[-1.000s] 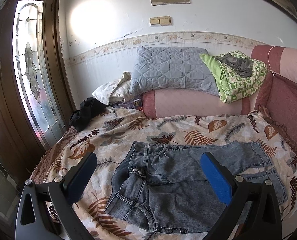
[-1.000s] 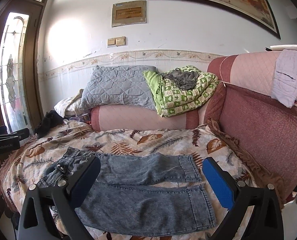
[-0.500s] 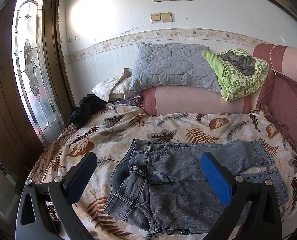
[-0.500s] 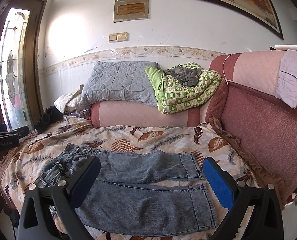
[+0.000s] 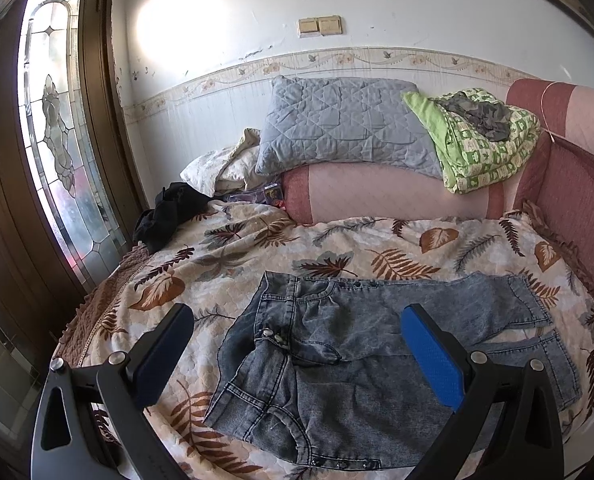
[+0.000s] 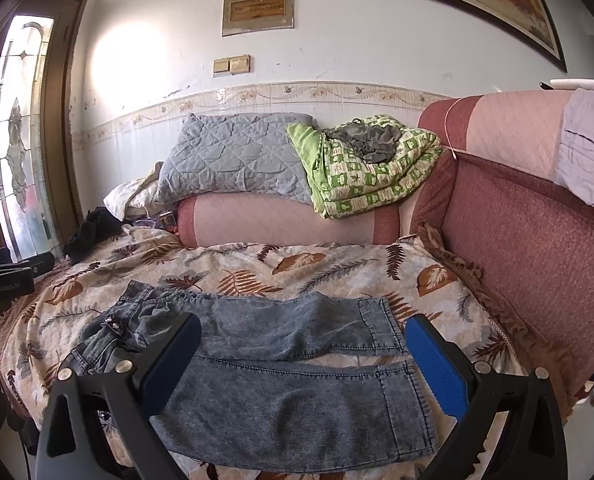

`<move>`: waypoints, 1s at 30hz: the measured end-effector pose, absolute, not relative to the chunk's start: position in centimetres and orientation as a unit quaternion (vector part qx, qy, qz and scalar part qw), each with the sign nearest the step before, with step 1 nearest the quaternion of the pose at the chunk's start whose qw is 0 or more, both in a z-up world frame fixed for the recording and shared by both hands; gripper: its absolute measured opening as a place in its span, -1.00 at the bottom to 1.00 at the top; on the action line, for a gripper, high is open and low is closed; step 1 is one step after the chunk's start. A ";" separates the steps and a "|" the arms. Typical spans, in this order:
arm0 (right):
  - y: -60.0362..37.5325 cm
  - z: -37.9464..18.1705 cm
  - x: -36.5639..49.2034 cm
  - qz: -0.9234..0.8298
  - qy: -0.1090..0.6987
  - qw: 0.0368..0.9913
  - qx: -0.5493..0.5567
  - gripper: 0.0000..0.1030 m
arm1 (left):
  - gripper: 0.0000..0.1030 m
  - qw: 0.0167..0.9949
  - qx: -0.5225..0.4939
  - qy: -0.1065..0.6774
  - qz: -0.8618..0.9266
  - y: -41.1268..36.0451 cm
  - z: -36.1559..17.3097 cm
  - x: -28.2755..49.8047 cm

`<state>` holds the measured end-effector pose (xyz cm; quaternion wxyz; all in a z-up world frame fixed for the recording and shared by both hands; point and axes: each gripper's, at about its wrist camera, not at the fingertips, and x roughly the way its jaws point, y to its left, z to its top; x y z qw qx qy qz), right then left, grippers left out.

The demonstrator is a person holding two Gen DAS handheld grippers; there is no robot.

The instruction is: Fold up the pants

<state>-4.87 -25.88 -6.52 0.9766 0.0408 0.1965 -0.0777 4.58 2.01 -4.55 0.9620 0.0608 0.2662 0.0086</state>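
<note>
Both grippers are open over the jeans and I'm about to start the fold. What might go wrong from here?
The jeans lie on a soft leaf-print quilt; closing the fingers low may pinch quilt along with denim. The waistband is bunched and partly turned over, so a fold may come out crooked unless it is flattened first. The near leg lies close to the bed's front edge and might slide off if tugged.
</note>
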 end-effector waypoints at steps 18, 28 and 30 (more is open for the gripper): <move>-26.7 -8.3 -2.8 -0.078 0.220 0.971 0.049 1.00 | 1.00 0.955 0.066 0.290 0.010 1.4 -6.3 6.7; -27.2 -9.3 -2.0 -0.079 0.231 0.968 0.057 1.00 | 1.00 0.951 0.070 0.300 0.011 1.0 -7.2 7.6; -27.4 -9.5 -1.7 -0.078 0.233 0.968 0.058 1.00 | 1.00 0.949 0.074 0.306 0.010 1.1 -7.6 8.1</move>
